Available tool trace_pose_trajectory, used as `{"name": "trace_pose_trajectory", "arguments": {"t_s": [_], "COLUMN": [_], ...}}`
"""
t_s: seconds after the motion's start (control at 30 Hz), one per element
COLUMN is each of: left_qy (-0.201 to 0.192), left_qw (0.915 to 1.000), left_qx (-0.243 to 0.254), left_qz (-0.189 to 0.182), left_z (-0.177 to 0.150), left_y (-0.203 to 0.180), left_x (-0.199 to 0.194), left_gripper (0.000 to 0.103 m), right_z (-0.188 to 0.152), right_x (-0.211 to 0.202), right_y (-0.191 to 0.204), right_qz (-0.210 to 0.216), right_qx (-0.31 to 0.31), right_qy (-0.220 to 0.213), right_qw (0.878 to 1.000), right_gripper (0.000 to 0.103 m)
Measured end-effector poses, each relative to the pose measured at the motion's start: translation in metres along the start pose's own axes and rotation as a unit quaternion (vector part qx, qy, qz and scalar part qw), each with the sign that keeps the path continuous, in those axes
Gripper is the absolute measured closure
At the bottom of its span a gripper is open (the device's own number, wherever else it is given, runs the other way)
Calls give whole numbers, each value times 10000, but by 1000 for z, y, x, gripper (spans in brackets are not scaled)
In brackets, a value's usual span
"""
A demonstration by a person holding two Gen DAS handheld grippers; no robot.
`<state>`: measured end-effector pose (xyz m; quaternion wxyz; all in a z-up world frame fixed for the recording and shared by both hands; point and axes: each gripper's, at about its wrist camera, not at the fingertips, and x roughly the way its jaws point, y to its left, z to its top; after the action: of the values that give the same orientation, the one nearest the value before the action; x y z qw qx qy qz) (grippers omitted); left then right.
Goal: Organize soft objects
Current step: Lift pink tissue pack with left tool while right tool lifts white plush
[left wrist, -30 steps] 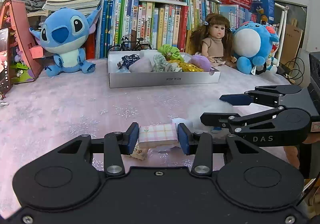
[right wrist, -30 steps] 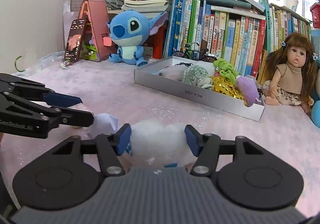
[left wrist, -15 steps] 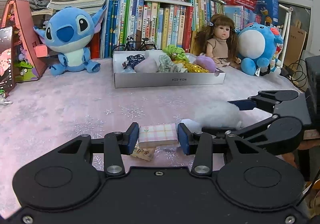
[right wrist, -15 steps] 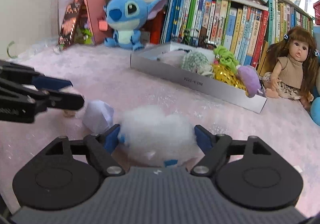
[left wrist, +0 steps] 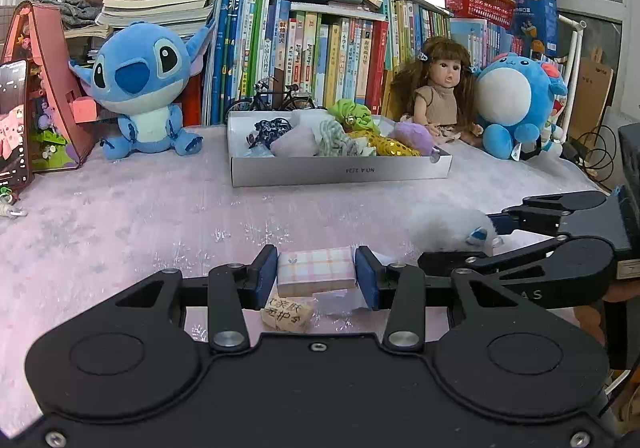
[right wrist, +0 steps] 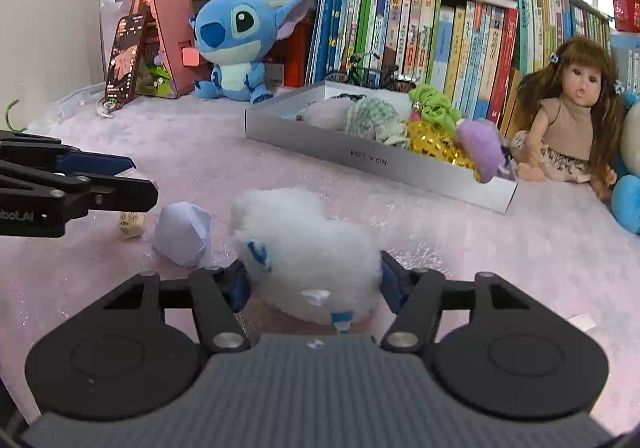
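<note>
My left gripper (left wrist: 316, 278) is shut on a pink plaid tissue pack (left wrist: 316, 276) and holds it just above the pink table. My right gripper (right wrist: 314, 282) is shut on a fluffy white plush (right wrist: 304, 248), which also shows in the left wrist view (left wrist: 448, 228). A white tray (left wrist: 340, 171) in the middle of the table holds several soft items: scrunchies, a purple puff and a gold piece. In the right wrist view the tray (right wrist: 376, 163) lies ahead to the right, and the left gripper (right wrist: 80, 191) is at the left edge.
A crumpled white paper (right wrist: 184, 232) and a small tan packet (right wrist: 130, 226) lie on the table between the grippers. A Stitch plush (left wrist: 140, 87), a doll (left wrist: 440, 95), a blue round plush (left wrist: 516, 103) and a row of books (left wrist: 312, 51) stand behind the tray.
My right gripper has lifted the white plush off the table and carried it forward. The left gripper still holds the tissue pack and has barely moved.
</note>
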<state>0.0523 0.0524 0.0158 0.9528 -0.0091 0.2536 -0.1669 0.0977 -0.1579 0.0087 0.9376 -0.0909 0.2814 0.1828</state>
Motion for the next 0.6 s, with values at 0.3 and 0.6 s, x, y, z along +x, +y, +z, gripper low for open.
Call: {"name": "trace_pose_trajectory", "arguments": {"t_s": [0.3,0.6], "left_qy": [-84,-198], "left_qw": [10000,9998], "left_qx": [6,-21], "left_qz": [15,1], "left_z": [8,22], "left_y": [-1,-1], "left_x": [3,8], "left_gripper": [62,62], "right_z": [10,19], "right_x": [-9,-16], "right_y": [-9,-17], "right_qz": [-109,-205], "right_qx": [206,308], "right_qy": [-253,-461], "right_qw": [9994,9983], "right_gripper": [40,46]}}
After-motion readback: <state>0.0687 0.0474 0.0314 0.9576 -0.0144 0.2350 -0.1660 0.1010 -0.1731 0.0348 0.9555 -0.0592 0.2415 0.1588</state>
